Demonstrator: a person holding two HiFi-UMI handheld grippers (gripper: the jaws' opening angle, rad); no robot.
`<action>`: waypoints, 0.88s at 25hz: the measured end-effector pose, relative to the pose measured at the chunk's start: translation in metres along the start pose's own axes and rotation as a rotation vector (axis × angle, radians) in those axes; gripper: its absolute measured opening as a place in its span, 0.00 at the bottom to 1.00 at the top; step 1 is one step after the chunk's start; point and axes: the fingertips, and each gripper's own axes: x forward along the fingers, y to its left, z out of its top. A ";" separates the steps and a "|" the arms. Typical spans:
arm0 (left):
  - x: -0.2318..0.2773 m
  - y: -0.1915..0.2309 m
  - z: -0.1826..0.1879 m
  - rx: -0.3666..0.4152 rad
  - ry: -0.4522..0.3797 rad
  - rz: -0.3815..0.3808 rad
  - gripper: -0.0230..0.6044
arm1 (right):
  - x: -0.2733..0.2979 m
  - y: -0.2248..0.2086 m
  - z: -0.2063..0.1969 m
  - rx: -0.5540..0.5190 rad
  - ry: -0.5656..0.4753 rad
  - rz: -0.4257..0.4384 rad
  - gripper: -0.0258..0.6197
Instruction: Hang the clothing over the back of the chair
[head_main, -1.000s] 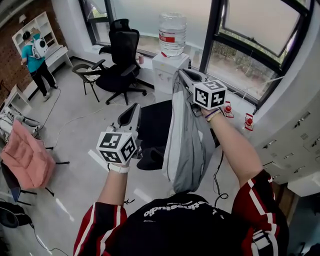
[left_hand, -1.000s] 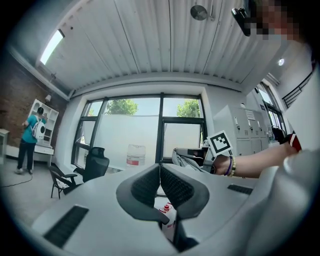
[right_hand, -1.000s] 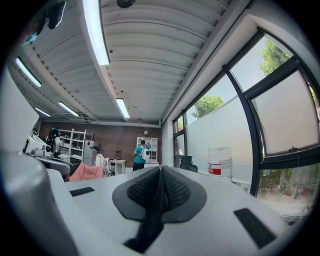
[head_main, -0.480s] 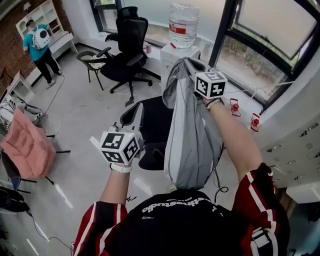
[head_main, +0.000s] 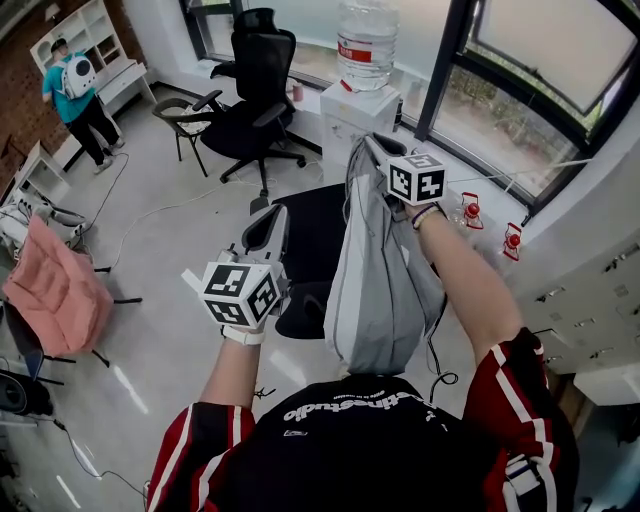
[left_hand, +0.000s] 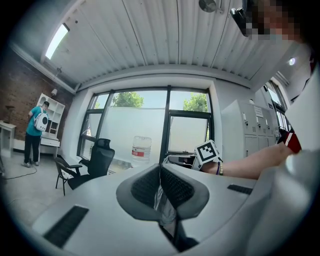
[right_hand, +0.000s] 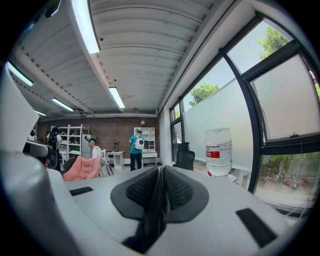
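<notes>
Head view: grey clothing (head_main: 380, 285) hangs from right gripper (head_main: 368, 148) over black chair (head_main: 308, 250), not yet on the backrest. Left gripper (head_main: 266, 220) is lower, beside it. Recommend: carry the cloth across the backrest top, centre it, lower both sides evenly, then release. Backrest edge is hidden behind the cloth. Left's link to the cloth is unclear here.

Left gripper view: pads together, a thin grey fold pinched between them.

Right gripper view: pads closed on a dark fold. Chair not visible.
</notes>
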 end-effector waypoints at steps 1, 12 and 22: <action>0.000 -0.001 0.000 0.000 0.000 0.001 0.08 | -0.001 -0.001 -0.003 0.002 0.010 -0.002 0.14; -0.015 -0.015 -0.004 0.004 -0.006 0.003 0.08 | -0.029 0.005 -0.005 0.023 -0.008 -0.003 0.16; -0.037 -0.029 0.000 0.022 -0.018 0.000 0.08 | -0.057 0.031 0.000 0.025 -0.042 0.000 0.16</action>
